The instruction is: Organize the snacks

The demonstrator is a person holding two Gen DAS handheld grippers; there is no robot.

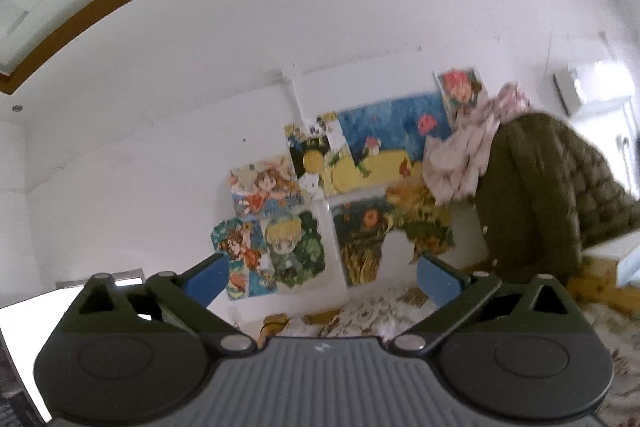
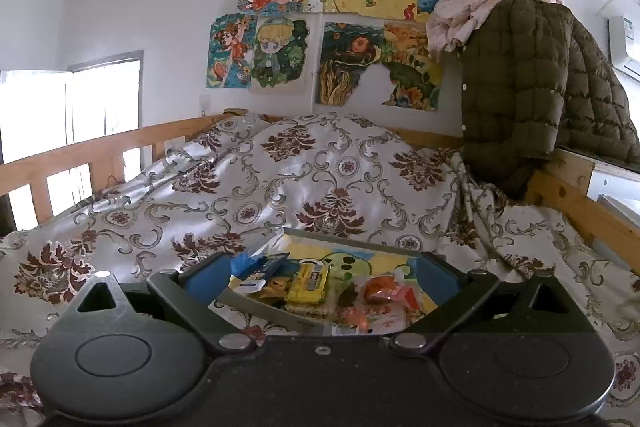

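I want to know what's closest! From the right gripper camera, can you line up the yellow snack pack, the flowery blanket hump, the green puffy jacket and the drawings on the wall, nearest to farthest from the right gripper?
1. Yellow snack pack: in the tray, right between the right gripper's fingers.
2. Flowery blanket hump: behind the tray, middle.
3. Green puffy jacket: hanging at the right.
4. Wall drawings: on the back wall; too close to the jacket to call.

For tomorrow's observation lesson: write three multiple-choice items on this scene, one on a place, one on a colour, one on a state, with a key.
1. Where does the tray of snacks lie?
A on the patterned bedspread
B on a desk
C on the floor

2. What colour is the quilted jacket?
A red
B olive green
C white

3. How is the left gripper?
A shut on a snack
B open and empty
C shut and empty

Key: 1 A, bedspread shows around the tray; 2 B, olive quilting; 3 B, fingers stand apart with nothing between.
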